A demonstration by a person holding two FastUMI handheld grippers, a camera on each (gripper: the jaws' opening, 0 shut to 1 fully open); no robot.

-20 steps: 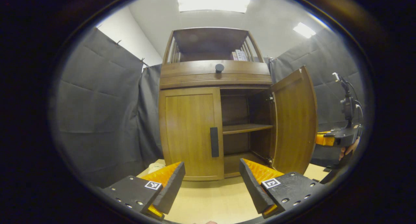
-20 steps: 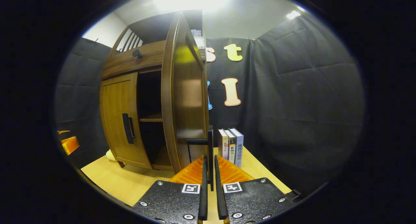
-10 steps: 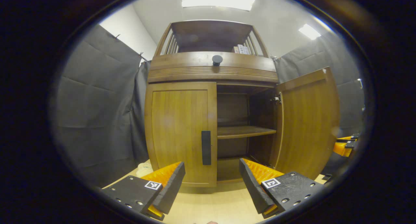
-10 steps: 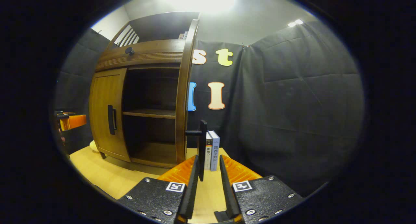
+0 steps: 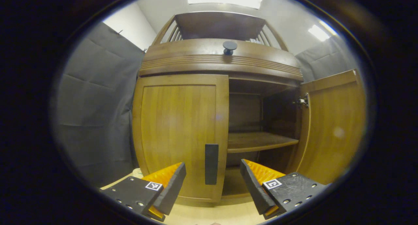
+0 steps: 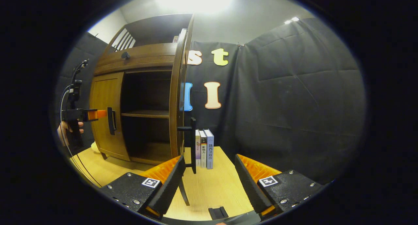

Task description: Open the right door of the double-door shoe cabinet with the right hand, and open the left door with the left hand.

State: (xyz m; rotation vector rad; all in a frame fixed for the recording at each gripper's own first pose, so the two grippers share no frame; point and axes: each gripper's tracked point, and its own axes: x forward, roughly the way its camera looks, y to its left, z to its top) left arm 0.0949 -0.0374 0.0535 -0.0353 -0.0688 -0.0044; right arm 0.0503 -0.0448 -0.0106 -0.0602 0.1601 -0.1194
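Left gripper: jaws wide apart, holding nothing, level before the closed left door, its upright handle between the fingers but not touched. In the right gripper view a hand holds this gripper beside that door. Shoe cabinet stands on the desk; its inner shelf is bare. Right door stands swung out, edge-on, handle vertical. Right gripper: jaws spread, empty, near that handle. Three books stand upright beyond.
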